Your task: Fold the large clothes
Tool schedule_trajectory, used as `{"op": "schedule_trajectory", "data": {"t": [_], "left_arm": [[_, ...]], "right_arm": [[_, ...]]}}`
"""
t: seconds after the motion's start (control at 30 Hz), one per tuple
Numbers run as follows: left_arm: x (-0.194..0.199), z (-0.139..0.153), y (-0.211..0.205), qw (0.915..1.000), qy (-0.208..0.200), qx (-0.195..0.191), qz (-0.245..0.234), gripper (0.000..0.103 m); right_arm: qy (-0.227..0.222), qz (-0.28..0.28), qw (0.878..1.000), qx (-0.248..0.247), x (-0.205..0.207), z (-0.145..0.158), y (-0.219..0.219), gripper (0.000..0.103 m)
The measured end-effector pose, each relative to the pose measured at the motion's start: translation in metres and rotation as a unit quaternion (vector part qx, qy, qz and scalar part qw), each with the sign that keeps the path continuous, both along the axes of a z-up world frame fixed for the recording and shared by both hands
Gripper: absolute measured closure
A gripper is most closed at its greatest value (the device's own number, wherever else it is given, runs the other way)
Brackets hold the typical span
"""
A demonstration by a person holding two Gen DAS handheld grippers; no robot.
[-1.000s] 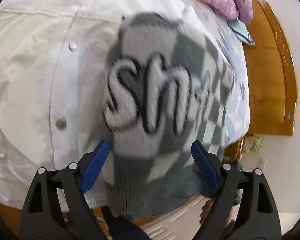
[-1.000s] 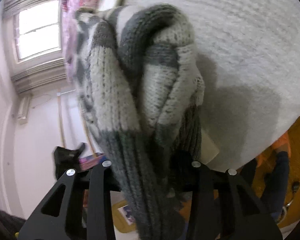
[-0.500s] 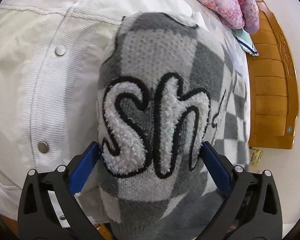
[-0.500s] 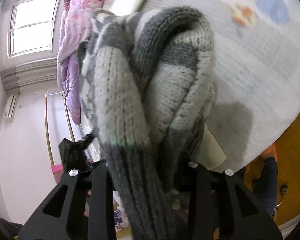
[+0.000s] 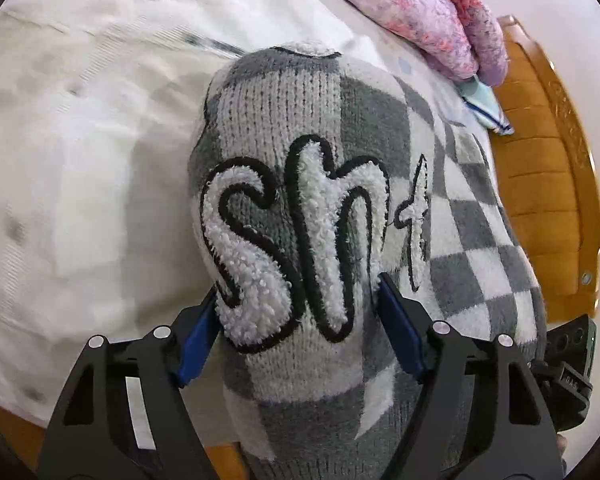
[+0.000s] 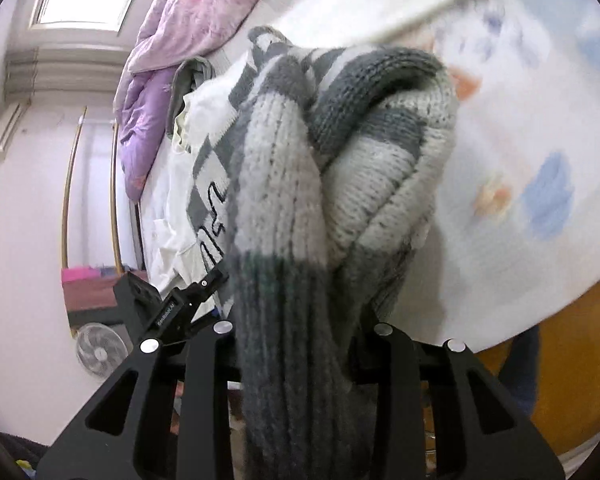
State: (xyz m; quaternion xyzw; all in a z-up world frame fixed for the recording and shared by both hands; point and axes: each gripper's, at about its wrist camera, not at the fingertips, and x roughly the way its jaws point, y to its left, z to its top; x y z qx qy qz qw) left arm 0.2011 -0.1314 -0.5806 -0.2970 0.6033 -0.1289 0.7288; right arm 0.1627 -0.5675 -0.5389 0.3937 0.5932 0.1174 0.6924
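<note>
Left wrist view: left gripper (image 5: pixel 298 304) at lower centre, jaws closing, blue pads (image 5: pixel 398 328) pressed into both sides of bunched grey-and-white checkered sweater (image 5: pixel 320 152) with fuzzy lettering. Sweater fills frame centre, over white jacket (image 5: pixel 80 140) at left. Pink quilt (image 5: pixel 412 4) upper right, wooden bed frame (image 5: pixel 540 184) at right edge.

Right wrist view: right gripper (image 6: pixel 300 320) at bottom centre, jaws closing, clenched on sweater's (image 6: pixel 340 152) dark ribbed hem, fabric bunched above. Patterned bedsheet (image 6: pixel 540 152) at right. Left gripper (image 6: pixel 168 304) visible lower left.
</note>
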Motion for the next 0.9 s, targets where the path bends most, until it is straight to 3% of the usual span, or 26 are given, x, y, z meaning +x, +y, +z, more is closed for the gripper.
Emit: {"op": "schedule_trajectory", "data": {"t": [0.1, 0.23, 0.4, 0.53, 0.63, 0.7, 0.8, 0.9], "left_arm": [[0.008, -0.004, -0.070, 0.9997, -0.009, -0.021, -0.007, 0.029], [0.029, -0.012, -0.181, 0.9980, -0.021, -0.031, -0.051, 0.030], [0.033, -0.021, -0.279, 0.9930, -0.017, -0.018, -0.116, 0.030], [0.026, -0.030, -0.307, 0.9896, -0.006, 0.016, -0.143, 0.029], [0.027, -0.030, -0.312, 0.9875, -0.006, 0.026, -0.155, 0.029], [0.033, -0.031, -0.327, 0.9875, 0.004, 0.027, -0.155, 0.028], [0.052, -0.028, -0.343, 0.9863, 0.010, 0.035, -0.161, 0.028], [0.058, -0.024, -0.346, 0.9840, 0.009, 0.046, -0.172, 0.025]], "right_arm": [[-0.008, 0.001, 0.999, -0.033, -0.008, 0.012, -0.049, 0.075], [-0.002, -0.040, 0.997, -0.070, -0.016, 0.006, -0.139, 0.075], [0.026, -0.095, 0.992, -0.079, -0.023, -0.036, -0.209, 0.074], [0.066, -0.102, 0.989, -0.087, -0.033, -0.085, -0.228, 0.069], [0.075, -0.101, 0.987, -0.103, -0.020, -0.104, -0.221, 0.062], [0.079, -0.107, 0.984, -0.117, -0.015, -0.108, -0.214, 0.057], [0.083, -0.111, 0.979, -0.150, -0.012, -0.109, -0.204, 0.041], [0.093, -0.106, 0.974, -0.180, -0.021, -0.094, -0.204, 0.037]]}}
